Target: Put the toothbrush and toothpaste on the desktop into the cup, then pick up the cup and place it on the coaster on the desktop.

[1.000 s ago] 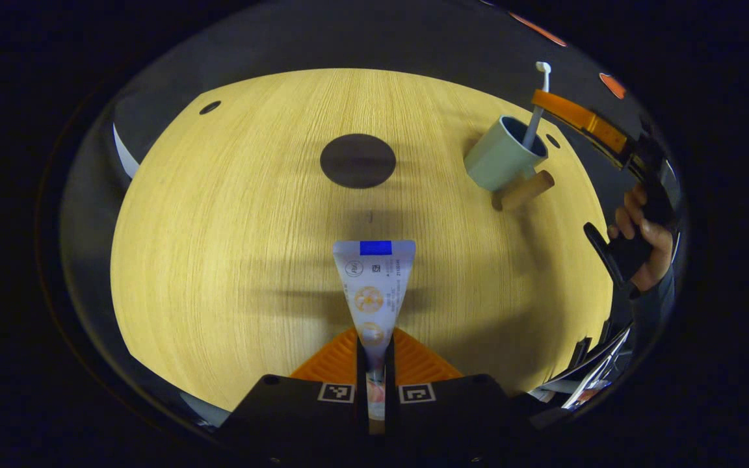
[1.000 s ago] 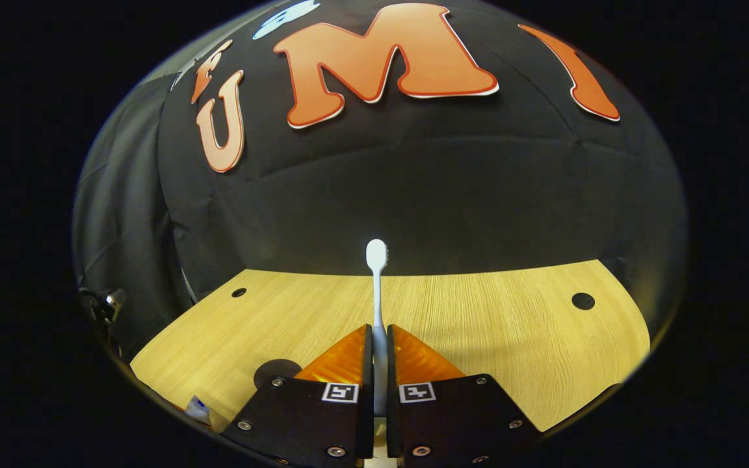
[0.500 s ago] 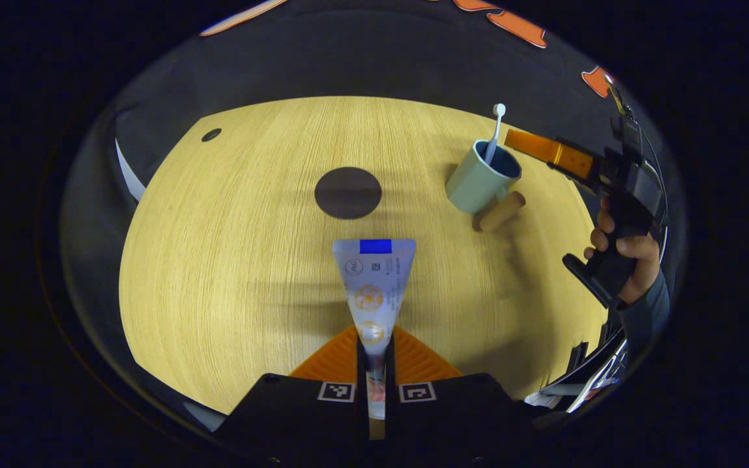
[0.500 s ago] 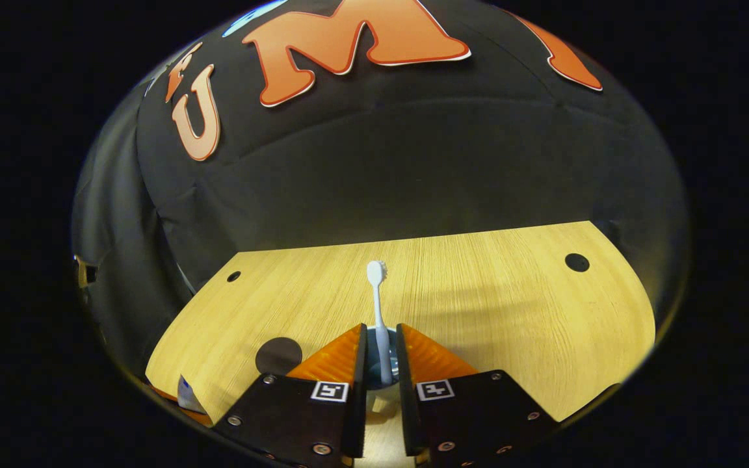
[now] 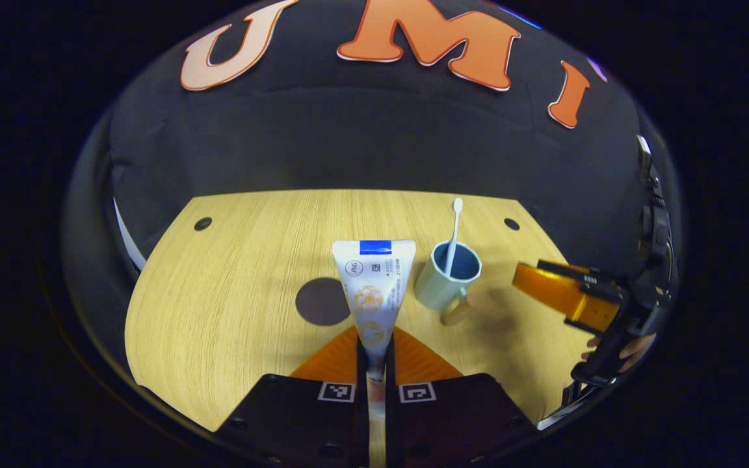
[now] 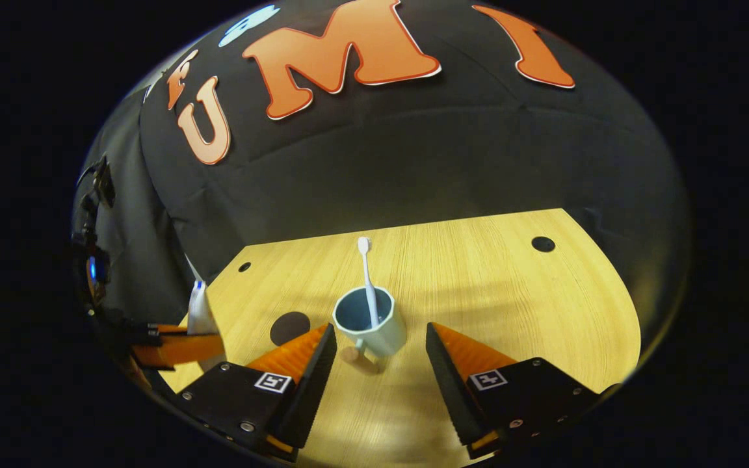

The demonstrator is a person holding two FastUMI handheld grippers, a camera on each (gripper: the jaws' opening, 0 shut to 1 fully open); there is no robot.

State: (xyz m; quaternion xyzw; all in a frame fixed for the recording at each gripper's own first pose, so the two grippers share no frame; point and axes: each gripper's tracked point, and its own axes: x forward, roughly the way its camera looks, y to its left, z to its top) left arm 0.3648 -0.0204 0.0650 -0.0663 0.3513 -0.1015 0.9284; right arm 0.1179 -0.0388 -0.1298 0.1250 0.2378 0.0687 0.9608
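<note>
Left gripper (image 5: 375, 351) clamped on toothpaste (image 5: 374, 286), held above desk (image 5: 218, 292) near coaster (image 5: 320, 301); right gripper (image 6: 378, 344) spread wide before cup (image 6: 370, 322), toothbrush (image 6: 367, 276) standing inside.

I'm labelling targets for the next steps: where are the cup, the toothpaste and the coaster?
cup (image 6: 380, 337): right gripper view, outer wall.
toothpaste (image 5: 374, 279): left gripper view, flat tube body.
coaster (image 5: 319, 302): left gripper view, dark disc's middle.
</note>
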